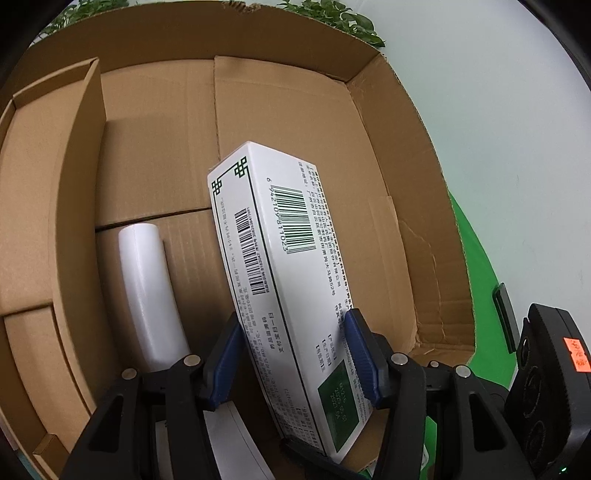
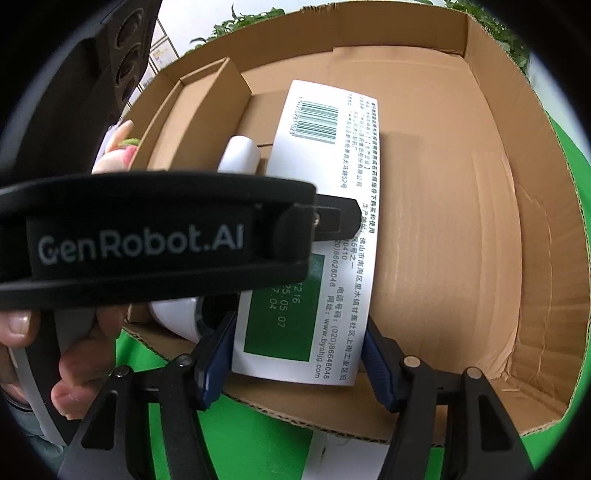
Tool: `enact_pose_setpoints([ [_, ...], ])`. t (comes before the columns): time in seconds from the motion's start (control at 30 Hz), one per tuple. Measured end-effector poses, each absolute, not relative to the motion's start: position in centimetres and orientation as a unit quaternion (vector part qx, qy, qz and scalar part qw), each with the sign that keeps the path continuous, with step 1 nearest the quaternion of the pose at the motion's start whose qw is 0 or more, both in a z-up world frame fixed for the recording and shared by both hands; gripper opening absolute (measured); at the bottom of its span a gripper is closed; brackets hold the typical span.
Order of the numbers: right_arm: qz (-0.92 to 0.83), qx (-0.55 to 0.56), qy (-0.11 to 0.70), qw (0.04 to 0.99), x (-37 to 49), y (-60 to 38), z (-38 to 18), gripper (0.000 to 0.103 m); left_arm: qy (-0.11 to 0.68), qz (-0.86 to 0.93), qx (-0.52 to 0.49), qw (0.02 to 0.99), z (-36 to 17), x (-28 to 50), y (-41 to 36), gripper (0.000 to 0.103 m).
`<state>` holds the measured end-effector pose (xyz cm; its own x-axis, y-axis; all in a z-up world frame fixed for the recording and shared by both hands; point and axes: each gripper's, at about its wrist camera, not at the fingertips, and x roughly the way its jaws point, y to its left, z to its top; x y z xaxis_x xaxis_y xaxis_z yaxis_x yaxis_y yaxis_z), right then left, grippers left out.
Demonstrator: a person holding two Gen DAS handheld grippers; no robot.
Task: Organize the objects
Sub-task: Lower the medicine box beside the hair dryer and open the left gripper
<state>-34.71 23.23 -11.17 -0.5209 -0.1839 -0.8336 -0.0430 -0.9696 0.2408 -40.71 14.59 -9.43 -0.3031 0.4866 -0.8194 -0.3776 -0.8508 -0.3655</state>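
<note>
A long white medicine box [image 1: 280, 229] with barcodes and a green panel hangs tilted inside an open cardboard carton [image 1: 406, 184]. My left gripper [image 1: 293, 354] is shut on its near part, the blue pads [image 1: 360, 354] pressing both long sides. In the right wrist view the same white box [image 2: 325, 177] lies over the carton floor [image 2: 443, 221], and my right gripper [image 2: 297, 362] is shut on its near end by the green panel. The left gripper's black frame [image 2: 147, 236] crosses this view, one finger [image 2: 336, 218] resting against the box. A white roll [image 1: 147, 291] lies on the carton floor, left of the box.
A cardboard divider [image 1: 74, 184] walls off a narrow strip along the carton's left side. The right half of the carton floor is bare. A hand [image 2: 74, 350] holds the left gripper. Green cloth [image 2: 240, 435] surrounds the carton; leafy plants [image 1: 332, 14] stand behind it.
</note>
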Motion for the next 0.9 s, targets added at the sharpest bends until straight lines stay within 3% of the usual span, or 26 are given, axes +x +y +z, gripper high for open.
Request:
enact_pose_setpoints([
  [0.7,-0.875,0.459,-0.144,0.055,-31.6,25.0,-9.1,0.066,-0.041,0.799,-0.540,0.262,-9.0,-41.1,14.8,0.052],
  [0.9,-0.877,0.455,-0.143,0.050,-31.0,25.3,-9.3,0.054,-0.023,0.801,-0.543,0.252,-8.4,-39.5,13.8,0.052],
])
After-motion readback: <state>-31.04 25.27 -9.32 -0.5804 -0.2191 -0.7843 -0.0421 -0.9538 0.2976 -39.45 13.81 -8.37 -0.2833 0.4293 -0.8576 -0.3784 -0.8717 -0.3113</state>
